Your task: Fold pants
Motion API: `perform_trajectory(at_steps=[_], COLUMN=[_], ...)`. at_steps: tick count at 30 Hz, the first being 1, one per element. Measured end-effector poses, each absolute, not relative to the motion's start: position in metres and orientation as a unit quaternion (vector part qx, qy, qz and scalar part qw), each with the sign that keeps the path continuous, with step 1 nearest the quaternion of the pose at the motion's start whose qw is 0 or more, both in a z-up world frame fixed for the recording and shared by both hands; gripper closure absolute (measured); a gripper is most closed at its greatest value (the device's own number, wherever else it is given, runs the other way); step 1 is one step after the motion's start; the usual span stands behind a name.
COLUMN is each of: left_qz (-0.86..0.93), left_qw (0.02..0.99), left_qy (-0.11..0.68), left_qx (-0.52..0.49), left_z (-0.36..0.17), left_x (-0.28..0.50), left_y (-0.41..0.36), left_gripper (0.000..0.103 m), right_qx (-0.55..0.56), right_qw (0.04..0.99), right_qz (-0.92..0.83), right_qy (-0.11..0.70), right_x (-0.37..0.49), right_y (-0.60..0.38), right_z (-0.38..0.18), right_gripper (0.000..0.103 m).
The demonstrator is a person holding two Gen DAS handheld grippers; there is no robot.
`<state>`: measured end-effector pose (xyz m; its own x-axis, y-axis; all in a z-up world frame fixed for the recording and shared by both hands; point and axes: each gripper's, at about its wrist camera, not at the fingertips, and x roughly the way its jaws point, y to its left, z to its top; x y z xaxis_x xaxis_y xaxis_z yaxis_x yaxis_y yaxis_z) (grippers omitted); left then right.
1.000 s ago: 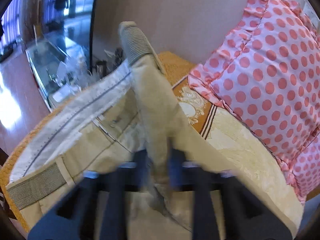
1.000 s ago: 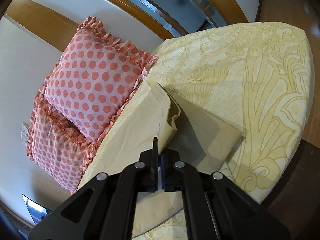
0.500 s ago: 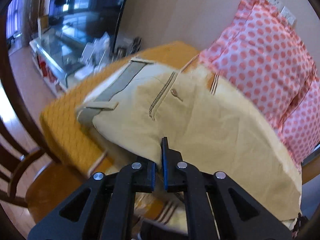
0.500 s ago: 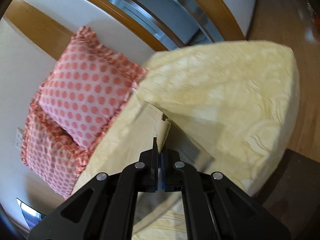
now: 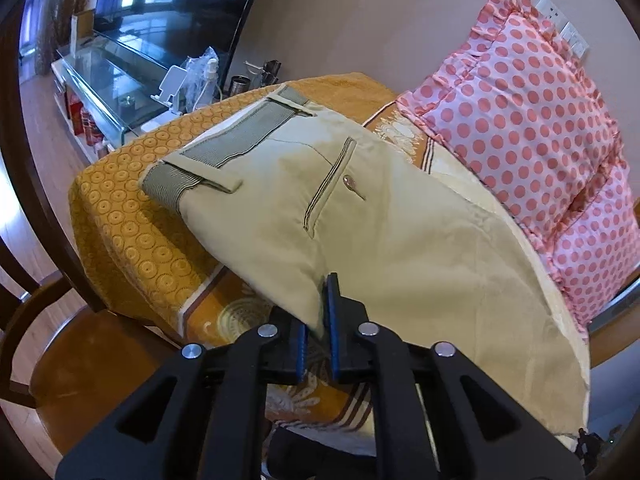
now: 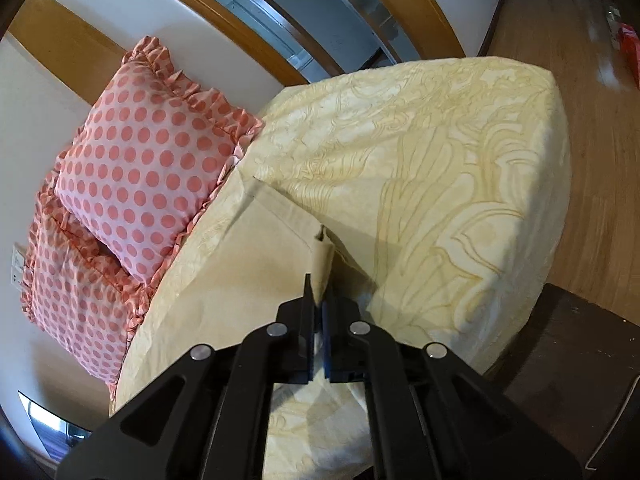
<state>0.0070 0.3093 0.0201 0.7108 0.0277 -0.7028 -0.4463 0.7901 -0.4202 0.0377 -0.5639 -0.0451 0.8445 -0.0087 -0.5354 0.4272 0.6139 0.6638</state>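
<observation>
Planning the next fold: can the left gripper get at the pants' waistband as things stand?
Probably not right away. The left gripper is shut on the pants at their near edge. The waistband lies bare and uncovered farther away, so it must release first.

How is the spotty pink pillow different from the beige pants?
The pink ruffled pillow with coral dots is puffy and leans propped against the wall; the plain beige pants lie flat on the bed. The pillow has frilly edges, while the pants have a grey striped waistband and a buttoned pocket. The left gripper and the right gripper each pinch the pants; nothing holds the pillow. Both are soft cloth.
</observation>
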Motion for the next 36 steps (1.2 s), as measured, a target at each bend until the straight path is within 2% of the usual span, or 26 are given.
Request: perform_trajectory(at_steps=[1,2,3,4,6,8,9,10,11,12,15,16,19,23,29,32,34,36], left_qz=[0.132,0.132,0.138,0.156,0.191,0.208,0.21,0.207,0.202,0.193,0.17,0.159,0.138,0.126,0.126,0.126,0.118,0.108], left_qw=[0.877,0.878,0.88,0.882,0.889,0.899,0.902,0.91,0.916,0.926,0.943,0.945,0.938,0.927,0.93,0.929,0.927,0.925], left_qy=[0.35,0.347,0.343,0.337,0.32,0.302,0.296,0.287,0.277,0.263,0.256,0.264,0.296,0.318,0.305,0.297,0.291,0.282], left_qx=[-0.3,-0.302,-0.299,-0.289,-0.265,-0.24,-0.232,-0.219,-0.207,-0.187,-0.124,-0.11,-0.118,-0.151,-0.161,-0.18,-0.204,-0.229], left_z=[0.022,0.024,0.027,0.032,0.041,0.05,0.054,0.058,0.061,0.065,0.066,0.063,0.044,0.017,0.013,0.013,0.017,0.023], left_x=[0.001,-0.004,-0.009,-0.016,-0.024,-0.027,-0.026,-0.023,-0.021,-0.019,-0.005,0.003,0.022,0.033,0.031,0.029,0.023,0.014], left_y=[0.312,0.313,0.314,0.315,0.312,0.303,0.298,0.289,0.28,0.269,0.235,0.227,0.222,0.231,0.228,0.231,0.235,0.242], left_gripper=[0.091,0.089,0.083,0.076,0.068,0.066,0.058,0.041,0.034,0.03,0.026,0.024,0.024,0.023,0.018,0.017,0.017,0.017], right_qx=[0.412,0.404,0.396,0.394,0.4,0.404,0.395,0.392,0.396,0.4,0.356,0.352,0.336,0.309,0.219,0.154,0.093,0.074], right_qw=[0.867,0.869,0.871,0.873,0.869,0.866,0.869,0.871,0.871,0.87,0.886,0.889,0.898,0.925,0.944,0.907,0.874,0.855], right_qz=[-0.138,-0.154,-0.171,-0.178,-0.181,-0.177,-0.183,-0.178,-0.167,-0.154,-0.167,-0.16,-0.147,-0.088,0.18,0.319,0.371,0.387], right_qy=[0.243,0.24,0.234,0.226,0.228,0.236,0.234,0.237,0.238,0.244,0.245,0.243,0.243,0.202,0.169,0.226,0.299,0.338], right_x=[0.03,0.026,0.021,0.017,0.016,0.022,0.022,0.025,0.028,0.033,0.042,0.046,0.058,0.073,0.116,0.133,0.142,0.144], right_y=[-0.564,-0.565,-0.567,-0.568,-0.572,-0.571,-0.568,-0.565,-0.562,-0.557,-0.541,-0.539,-0.532,-0.495,-0.326,-0.213,-0.142,-0.111], right_z=[-0.04,-0.038,-0.035,-0.033,-0.035,-0.04,-0.039,-0.039,-0.04,-0.043,-0.039,-0.041,-0.038,0.004,0.082,0.068,0.031,0.006], right_gripper=[0.083,0.059,0.049,0.047,0.048,0.056,0.057,0.063,0.072,0.073,0.075,0.085,0.097,0.098,0.097,0.097,0.097,0.097])
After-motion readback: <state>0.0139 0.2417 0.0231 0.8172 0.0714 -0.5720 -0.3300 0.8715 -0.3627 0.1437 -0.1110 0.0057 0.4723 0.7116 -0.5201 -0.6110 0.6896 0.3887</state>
